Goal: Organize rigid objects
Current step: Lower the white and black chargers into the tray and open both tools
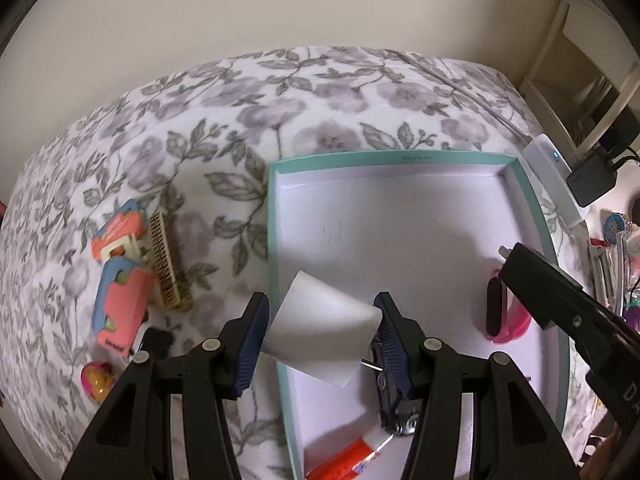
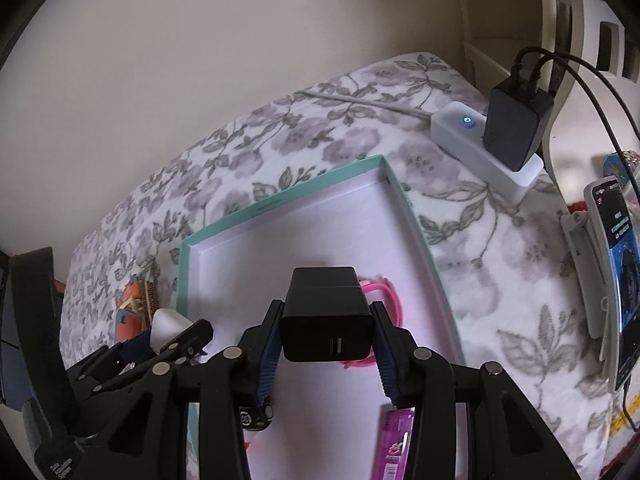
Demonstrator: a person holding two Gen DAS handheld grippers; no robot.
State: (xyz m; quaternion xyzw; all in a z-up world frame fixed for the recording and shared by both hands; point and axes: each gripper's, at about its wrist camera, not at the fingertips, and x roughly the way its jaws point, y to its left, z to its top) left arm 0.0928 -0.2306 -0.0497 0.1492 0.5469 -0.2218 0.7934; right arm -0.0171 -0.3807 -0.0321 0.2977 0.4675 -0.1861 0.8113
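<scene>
While the flowered bed (image 1: 224,92) carries it all, a teal-rimmed box (image 1: 400,159) lies on top, a pink band (image 1: 510,320) inside by its right wall. Over the box the right tool (image 2: 328,344) grips a black charger (image 2: 326,316), and the left tool (image 1: 322,336) pinches a white cup (image 1: 324,332) above the near-left rim. Pink toy blocks (image 1: 120,280) lie left of the box on the bed

The tray (image 1: 276,216) lies on the bedspread (image 1: 200,120), toys (image 1: 120,280) left of it, power strip (image 2: 480,152) behind.
</scene>
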